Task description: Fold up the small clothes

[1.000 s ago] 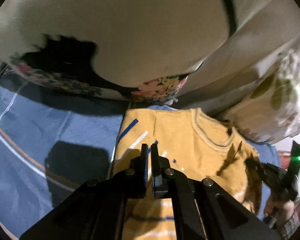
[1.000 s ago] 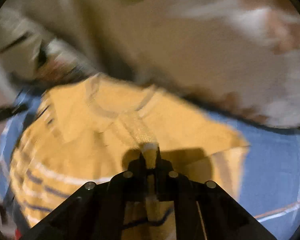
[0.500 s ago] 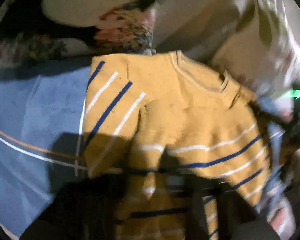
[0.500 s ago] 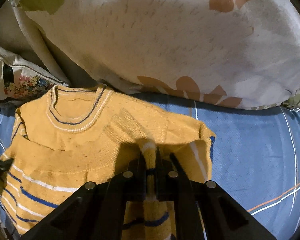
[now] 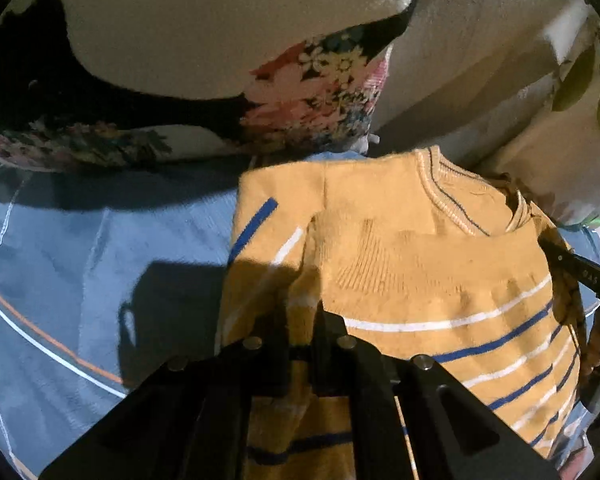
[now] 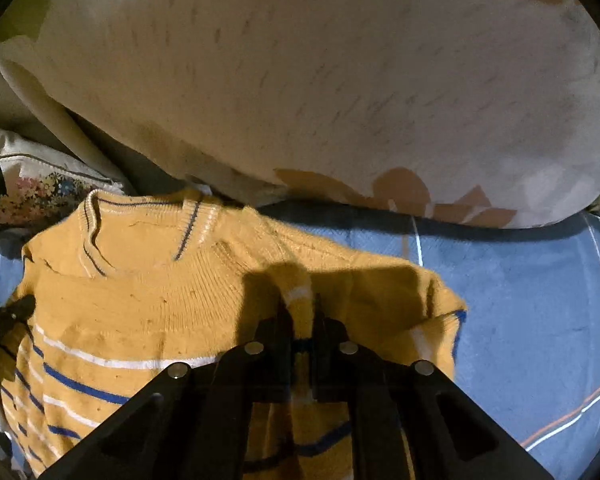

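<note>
Both grippers, left and right, pinch folds of yellow striped sweater. Sweater hem cut off below. Bed sheet blue, pillows behind.

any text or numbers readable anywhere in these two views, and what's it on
Small pale marks, possibly digits, on the right gripper's black finger at the left view's right edge: too small and blurred to read.
No lettering shows on the yellow sweater, pillows or blue sheet.

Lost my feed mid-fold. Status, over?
Left hand-held gripper and right hand-held gripper each pinch yellow striped sweater. Sweater on blue bedsheet. Pillows crowd collar.
</note>
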The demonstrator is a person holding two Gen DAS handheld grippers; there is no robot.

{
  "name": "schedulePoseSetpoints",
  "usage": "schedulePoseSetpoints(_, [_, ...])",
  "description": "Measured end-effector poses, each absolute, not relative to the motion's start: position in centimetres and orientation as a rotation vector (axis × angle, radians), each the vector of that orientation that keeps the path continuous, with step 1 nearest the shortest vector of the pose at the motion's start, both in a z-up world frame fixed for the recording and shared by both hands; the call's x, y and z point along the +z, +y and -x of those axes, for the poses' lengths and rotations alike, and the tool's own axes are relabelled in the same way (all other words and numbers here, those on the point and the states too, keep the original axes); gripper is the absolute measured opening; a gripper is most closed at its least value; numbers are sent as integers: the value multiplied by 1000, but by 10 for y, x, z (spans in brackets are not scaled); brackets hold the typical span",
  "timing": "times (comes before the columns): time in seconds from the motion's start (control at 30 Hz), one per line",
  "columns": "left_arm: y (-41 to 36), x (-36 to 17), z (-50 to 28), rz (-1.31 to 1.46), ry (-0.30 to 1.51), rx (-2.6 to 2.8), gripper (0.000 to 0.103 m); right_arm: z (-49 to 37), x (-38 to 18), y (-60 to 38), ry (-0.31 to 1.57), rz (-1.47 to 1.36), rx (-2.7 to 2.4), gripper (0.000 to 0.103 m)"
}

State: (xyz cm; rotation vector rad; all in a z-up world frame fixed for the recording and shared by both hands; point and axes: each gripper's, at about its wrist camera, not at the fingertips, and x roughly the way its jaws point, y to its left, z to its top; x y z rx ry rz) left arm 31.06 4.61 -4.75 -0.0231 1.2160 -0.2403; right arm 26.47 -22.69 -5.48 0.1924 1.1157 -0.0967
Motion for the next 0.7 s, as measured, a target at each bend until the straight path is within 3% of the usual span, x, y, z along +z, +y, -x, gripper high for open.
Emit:
schedulePoseSetpoints(0.17, [67,-32,-311,158,1245,-281,13,-253,-33,-238,1110,-201,-71,25])
schedulePoseSetpoints(0.23, [74,-19,-305,178,1230,-294,18,-239,-15,-253,1075,-224,-82,40])
schedulePoseSetpoints(0.5, [119,23,-270,269,1168,-240,24,-189,32,-298,971,-353,-126,47])
schedulePoseSetpoints(0.7, [146,36,-216,334,1137,-189,32,-130,35,-323,955,-453,-145,49])
